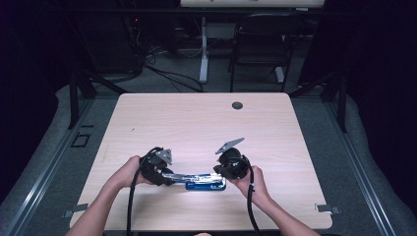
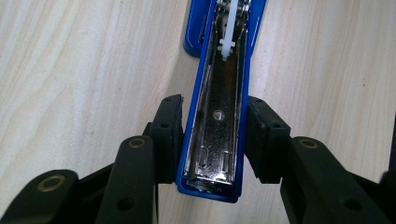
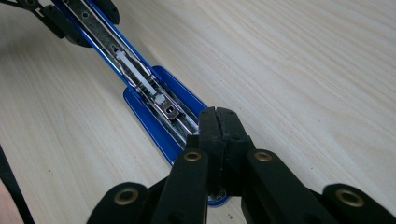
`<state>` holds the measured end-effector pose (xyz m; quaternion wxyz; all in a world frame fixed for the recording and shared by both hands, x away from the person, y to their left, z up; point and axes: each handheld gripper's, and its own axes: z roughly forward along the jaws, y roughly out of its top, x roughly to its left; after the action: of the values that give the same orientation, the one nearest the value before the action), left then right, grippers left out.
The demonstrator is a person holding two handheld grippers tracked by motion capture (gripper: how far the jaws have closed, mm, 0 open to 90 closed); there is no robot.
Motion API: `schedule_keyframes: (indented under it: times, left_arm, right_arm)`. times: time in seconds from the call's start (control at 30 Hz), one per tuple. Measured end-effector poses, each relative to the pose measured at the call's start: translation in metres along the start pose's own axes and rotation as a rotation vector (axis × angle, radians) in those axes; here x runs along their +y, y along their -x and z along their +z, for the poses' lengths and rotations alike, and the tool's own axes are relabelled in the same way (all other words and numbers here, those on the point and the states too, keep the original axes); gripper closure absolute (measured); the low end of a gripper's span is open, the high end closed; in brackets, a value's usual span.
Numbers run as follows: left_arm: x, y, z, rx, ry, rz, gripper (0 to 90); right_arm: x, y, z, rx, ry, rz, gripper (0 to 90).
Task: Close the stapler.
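A blue stapler lies swung open along the table's near edge, its metal staple channel facing up. My left gripper holds the left end of the stapler's long arm, with a pad pressed against each blue side. My right gripper comes in from the right. Its jaws are shut tight together, with nothing visible between them. The tips sit over the channel at the blue base's end. The white spring pusher lies in the channel beyond them.
The pale wooden table has a round cable hole near its far edge. Behind the table stand a black chair and a white desk leg, with cables on the floor.
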<state>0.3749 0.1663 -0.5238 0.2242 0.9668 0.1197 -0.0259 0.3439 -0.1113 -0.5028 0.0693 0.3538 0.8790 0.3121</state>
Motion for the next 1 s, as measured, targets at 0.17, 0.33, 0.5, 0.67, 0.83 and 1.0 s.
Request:
schedule_keyframes:
  times: [0.17,0.33,0.5,0.67,0.83,1.0]
  left_arm:
    - [0.001,0.0,-0.001,0.002,0.005,0.007,60.1]
    - [0.0,0.001,-0.002,0.003,0.026,0.008,59.9]
    - [0.001,0.001,-0.004,0.0,0.047,0.019,59.9]
    - [0.002,0.001,-0.01,-0.019,0.093,0.015,61.0]
    - [0.003,0.002,-0.009,-0.013,0.087,0.019,60.9]
    - [0.005,0.002,-0.011,-0.004,0.088,0.025,61.0]
  right_arm:
    - [-0.001,-0.005,0.001,-0.027,0.022,0.027,89.5]
    - [-0.001,-0.011,0.004,-0.033,0.036,0.023,88.9]
    - [-0.001,-0.014,0.009,-0.023,0.033,0.019,88.9]
    - [0.002,-0.018,0.012,-0.016,0.041,-0.006,89.0]
    - [0.007,-0.024,0.018,-0.001,0.04,-0.029,89.0]
    - [0.011,-0.031,0.025,0.019,0.046,-0.055,89.1]
